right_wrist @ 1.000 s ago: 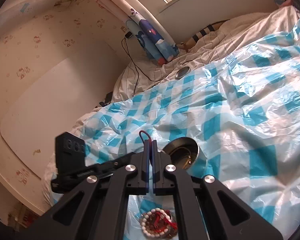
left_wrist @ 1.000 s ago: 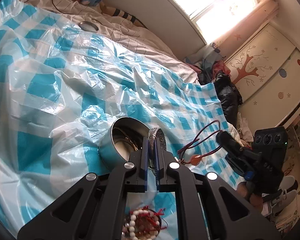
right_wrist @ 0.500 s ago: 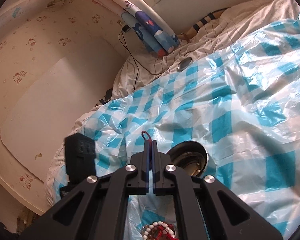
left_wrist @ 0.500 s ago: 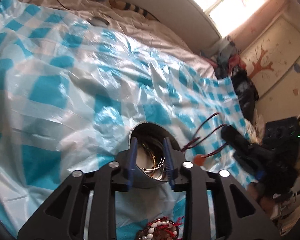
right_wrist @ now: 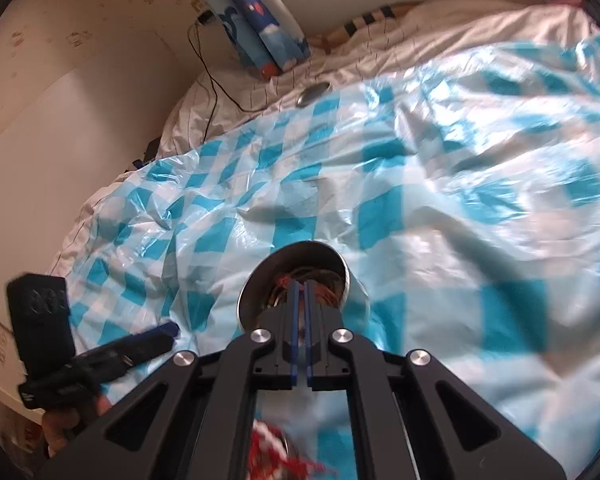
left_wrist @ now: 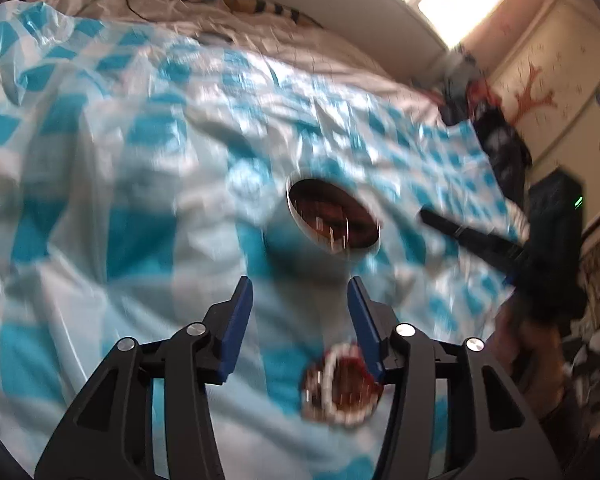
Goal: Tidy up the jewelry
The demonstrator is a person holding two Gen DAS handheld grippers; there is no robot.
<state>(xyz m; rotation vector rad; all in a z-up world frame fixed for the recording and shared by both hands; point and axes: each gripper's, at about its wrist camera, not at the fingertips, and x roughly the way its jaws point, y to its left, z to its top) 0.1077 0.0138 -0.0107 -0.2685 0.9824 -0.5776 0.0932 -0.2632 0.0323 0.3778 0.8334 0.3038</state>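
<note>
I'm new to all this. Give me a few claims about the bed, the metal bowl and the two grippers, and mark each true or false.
1. The left gripper is open with nothing between its fingers. True; its jaws have just been opening.
2. The metal bowl is empty. False; thin bangles and reddish cord lie inside it.
3. The right gripper stands wide open. False; its blue pads are shut together, right over the bowl.
4. A blue and white checked plastic sheet covers the bed. True.
5. The beaded bracelets lie inside the bowl. False; they lie on the sheet, nearer the camera than the bowl.
</note>
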